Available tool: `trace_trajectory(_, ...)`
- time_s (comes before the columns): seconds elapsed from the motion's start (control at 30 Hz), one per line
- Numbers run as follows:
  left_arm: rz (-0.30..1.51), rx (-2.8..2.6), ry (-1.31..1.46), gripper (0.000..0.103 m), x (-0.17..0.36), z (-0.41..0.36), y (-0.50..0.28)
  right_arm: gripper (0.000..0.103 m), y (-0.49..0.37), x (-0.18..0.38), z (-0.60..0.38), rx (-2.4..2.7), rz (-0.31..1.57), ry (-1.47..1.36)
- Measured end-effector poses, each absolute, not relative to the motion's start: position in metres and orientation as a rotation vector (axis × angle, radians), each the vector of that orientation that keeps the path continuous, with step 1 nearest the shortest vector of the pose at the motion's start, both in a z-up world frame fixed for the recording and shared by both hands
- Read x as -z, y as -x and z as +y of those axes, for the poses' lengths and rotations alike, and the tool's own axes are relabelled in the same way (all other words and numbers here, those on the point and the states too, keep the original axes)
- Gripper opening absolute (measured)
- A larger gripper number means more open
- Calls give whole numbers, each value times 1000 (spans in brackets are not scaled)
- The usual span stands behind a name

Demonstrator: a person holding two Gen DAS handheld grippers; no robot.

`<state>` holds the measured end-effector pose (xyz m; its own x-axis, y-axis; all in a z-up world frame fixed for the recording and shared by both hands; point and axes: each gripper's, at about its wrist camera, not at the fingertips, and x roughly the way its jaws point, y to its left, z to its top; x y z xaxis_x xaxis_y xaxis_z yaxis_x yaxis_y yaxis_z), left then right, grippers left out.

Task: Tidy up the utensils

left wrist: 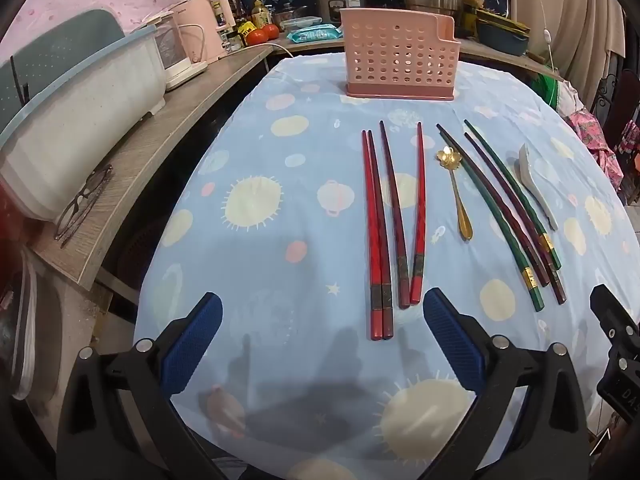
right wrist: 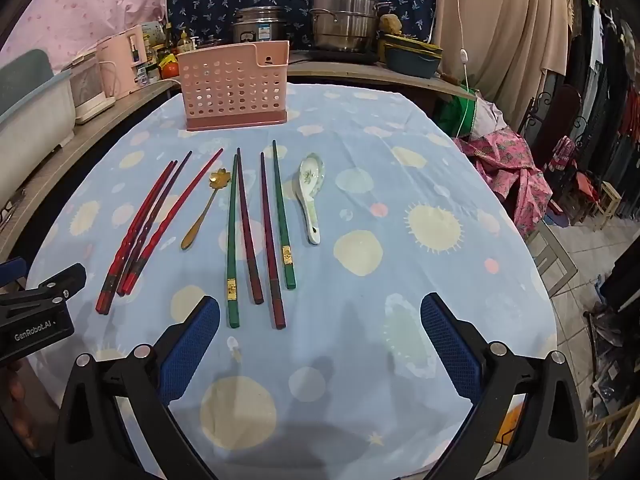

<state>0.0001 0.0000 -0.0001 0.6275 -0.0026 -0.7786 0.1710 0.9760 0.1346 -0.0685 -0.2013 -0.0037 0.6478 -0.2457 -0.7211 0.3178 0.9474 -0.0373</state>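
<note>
A pink perforated utensil holder (left wrist: 398,56) (right wrist: 234,86) stands empty at the far side of the table. In front of it lie several red chopsticks (left wrist: 378,236) (right wrist: 138,232), a gold flower spoon (left wrist: 456,192) (right wrist: 202,210), several green and dark purple chopsticks (left wrist: 508,216) (right wrist: 260,232) and a white ceramic spoon (left wrist: 536,184) (right wrist: 311,196). My left gripper (left wrist: 322,308) is open and empty, just short of the red chopsticks' near ends. My right gripper (right wrist: 320,308) is open and empty, near the green and purple chopsticks' near ends.
The table wears a light blue patterned cloth (left wrist: 280,184) (right wrist: 400,200). A wooden shelf (left wrist: 132,160) on the left carries a white bin (left wrist: 80,120), glasses (left wrist: 84,204) and a pink kettle (left wrist: 202,28). Steel pots (right wrist: 344,16) stand behind. Clothes (right wrist: 508,168) lie right of the table.
</note>
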Motion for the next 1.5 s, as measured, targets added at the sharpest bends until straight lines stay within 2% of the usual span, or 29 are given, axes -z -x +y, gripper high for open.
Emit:
trace_trajectory(0.4, 892, 95, -202, 96, -3, 10, 4, 96, 70, -5, -198, 315, 801, -86)
trace_trajectory(0.97, 884, 81, -182, 96, -34, 20, 5, 96, 70, -36, -192, 304, 766, -75)
trace_trajectory(1.5, 889, 98, -185, 96, -36, 16, 13, 96, 73, -36, -190, 305, 769, -66)
